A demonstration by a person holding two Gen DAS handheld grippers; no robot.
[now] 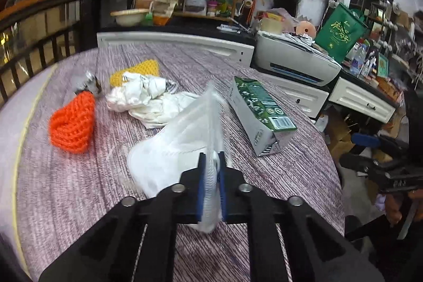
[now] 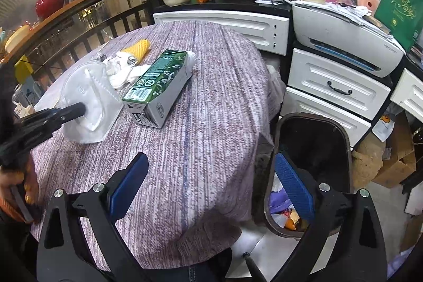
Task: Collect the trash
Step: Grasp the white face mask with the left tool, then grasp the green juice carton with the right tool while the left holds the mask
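On table (image 1: 79, 189): one mask (image 1: 169, 149) pinched by left gripper (image 1: 211, 157), one carton (image 1: 260, 110); right gripper (image 2: 211, 171) agape, empty.

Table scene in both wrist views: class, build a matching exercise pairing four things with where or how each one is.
Things:
1. white folded face mask
2. green and white drink carton
3. black trash bin
4. right tool

States:
A. open, holding nothing
B. on the floor beside the round table, rubbish inside
C. pinched by the shut left tool
D. lying on its side on the tablecloth

Pairs: 1-C, 2-D, 3-B, 4-A
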